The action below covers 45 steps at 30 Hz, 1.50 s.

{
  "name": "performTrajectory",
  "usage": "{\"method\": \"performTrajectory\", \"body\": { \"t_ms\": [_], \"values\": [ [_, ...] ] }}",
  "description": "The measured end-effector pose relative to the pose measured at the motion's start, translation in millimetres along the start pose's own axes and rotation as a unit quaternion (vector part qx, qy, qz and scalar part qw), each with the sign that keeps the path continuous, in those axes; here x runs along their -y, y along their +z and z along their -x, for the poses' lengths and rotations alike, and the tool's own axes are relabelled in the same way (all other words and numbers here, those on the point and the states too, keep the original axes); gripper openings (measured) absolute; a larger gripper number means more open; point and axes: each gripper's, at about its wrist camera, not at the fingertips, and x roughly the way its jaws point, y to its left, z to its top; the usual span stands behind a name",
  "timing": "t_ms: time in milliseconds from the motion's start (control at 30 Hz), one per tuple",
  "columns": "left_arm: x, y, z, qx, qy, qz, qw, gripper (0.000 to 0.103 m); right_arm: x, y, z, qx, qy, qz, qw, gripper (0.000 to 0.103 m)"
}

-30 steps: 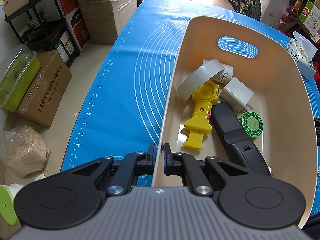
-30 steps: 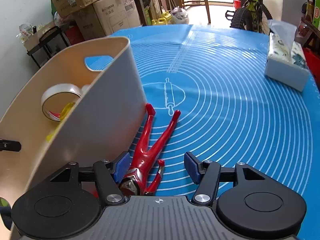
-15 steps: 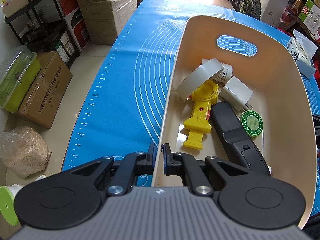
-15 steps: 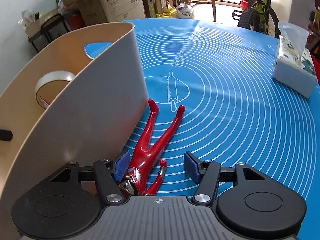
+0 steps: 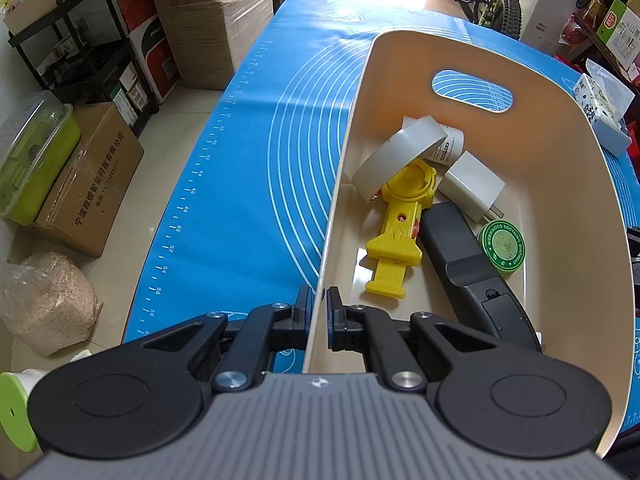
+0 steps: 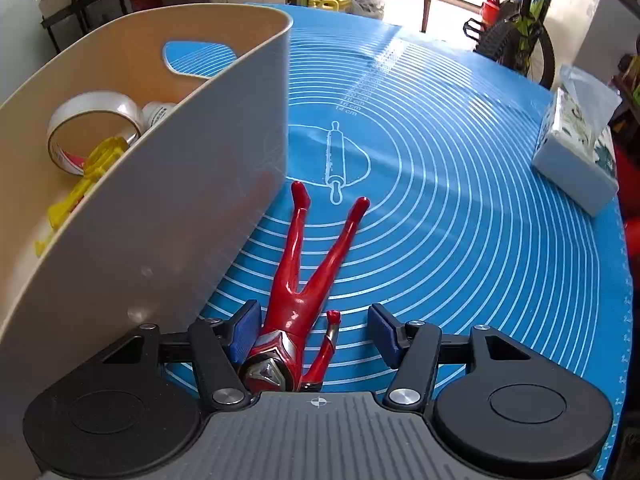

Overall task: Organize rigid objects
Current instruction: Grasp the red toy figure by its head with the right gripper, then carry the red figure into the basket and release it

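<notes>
Left gripper (image 5: 318, 304) is pinched shut on the near rim of the bin (image 5: 568, 208), one jaw inside, one outside. Right gripper (image 6: 314, 330) sits about half open around the red figure (image 6: 304, 288); left pad looks to touch its torso, right pad is clear. Bin wall crowds its left, open blue mat (image 6: 460, 208) ahead and right. Tissue box (image 6: 576, 152) far right, boxes and a bike beyond.

Blue mat (image 6: 460, 208) with white concentric rings; cream bin (image 5: 568, 216); glossy red, silver-chested figure (image 6: 298, 300); yellow toy (image 5: 400, 236); green round tin (image 5: 502, 246).
</notes>
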Motion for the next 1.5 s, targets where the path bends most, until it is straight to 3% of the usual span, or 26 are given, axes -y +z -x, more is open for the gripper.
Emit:
{"method": "performTrajectory", "body": {
  "t_ms": [167, 400, 733, 967, 1300, 1500],
  "values": [
    [0, 0, 0, 0.000, 0.001, -0.001, 1.0000, 0.009, -9, -3, 4, 0.008, 0.005, 0.007, 1.000, 0.047],
    [0, 0, 0, 0.000, 0.002, -0.001, 1.0000, 0.009, -11, -6, 8, 0.018, -0.015, -0.007, 1.000, 0.043],
    [0, 0, 0, 0.000, 0.002, 0.000, 1.0000, 0.009, 12, -15, 36, 0.050, -0.016, -0.069, 0.996, 0.043],
    [0, 0, 0, 0.000, 0.002, 0.000, 1.0000, 0.009, 15, -12, 73, 0.097, -0.022, -0.074, 0.992, 0.043],
    [1, 0, 0, 0.000, 0.001, 0.002, 1.0000, 0.009, 16, 19, 144, 0.185, -0.027, -0.073, 0.980, 0.043],
    [3, 0, -1, 0.000, 0.000, 0.005, 1.0000, 0.009, -5, 40, 168, 0.224, -0.004, -0.057, 0.973, 0.043]
  ]
}}
